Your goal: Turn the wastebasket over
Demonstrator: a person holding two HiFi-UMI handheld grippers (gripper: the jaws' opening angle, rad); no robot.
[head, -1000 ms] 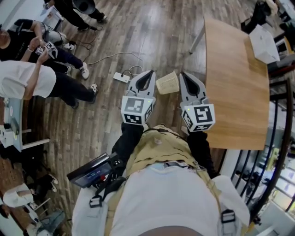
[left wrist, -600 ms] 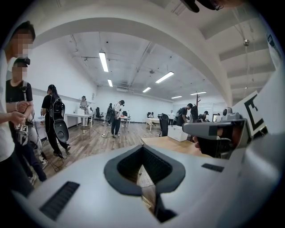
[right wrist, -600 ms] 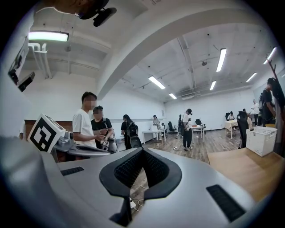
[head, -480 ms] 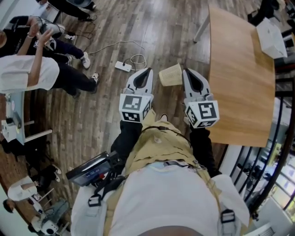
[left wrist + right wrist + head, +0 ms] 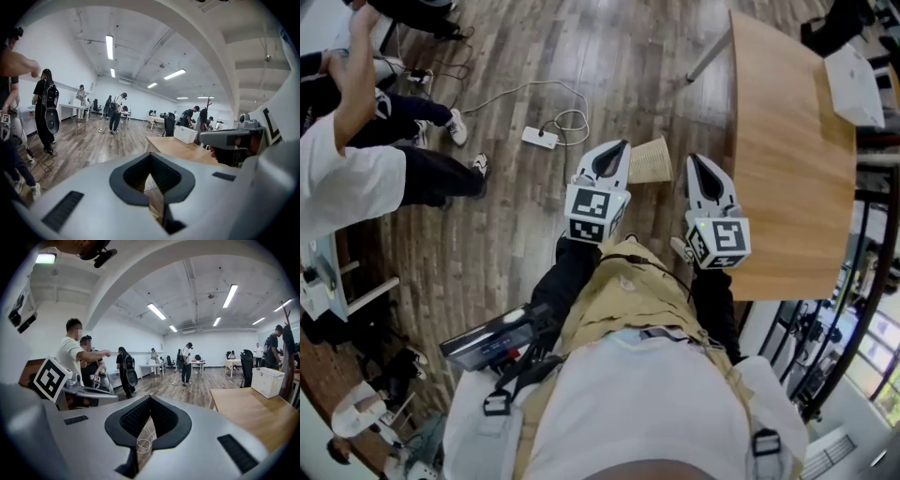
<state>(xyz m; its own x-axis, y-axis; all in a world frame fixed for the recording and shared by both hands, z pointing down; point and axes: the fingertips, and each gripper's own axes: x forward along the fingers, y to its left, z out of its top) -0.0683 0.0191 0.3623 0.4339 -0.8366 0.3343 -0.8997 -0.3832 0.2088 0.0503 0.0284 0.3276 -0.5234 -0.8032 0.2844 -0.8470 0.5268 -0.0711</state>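
the wooden floor [image 5: 487,272] filled most of the head view; a long wooden table [image 5: 787,187] ran down its right side, and a person [image 5: 356,178] stood well off at the left; the wastebasket [image 5: 652,161] was on the floor just beside the near edge of the table, ahead of me and between the tips of my two grippers, touched by neither; it seemed to lie on its side, though i could not tell which end was the mouth.

the left gripper [image 5: 619,146] was just to its left and the right gripper [image 5: 695,159] just to its right; each gripper view showed the jaws clenched tip to tip with nothing between them, only floor through the gap.

i judged the wastebasket a pale, ribbed or latticed plastic thing, light and thin-walled, stiff enough to keep its shape but ready to flex and skid on the smooth boards; the rim looked the best place to pinch, one jaw inside and one outside, or else i could press it between both grippers at its sides; either way the jaws had to part first.

a white power strip [image 5: 539,138] with a looped cable lay on the floor further left, clear of the work.
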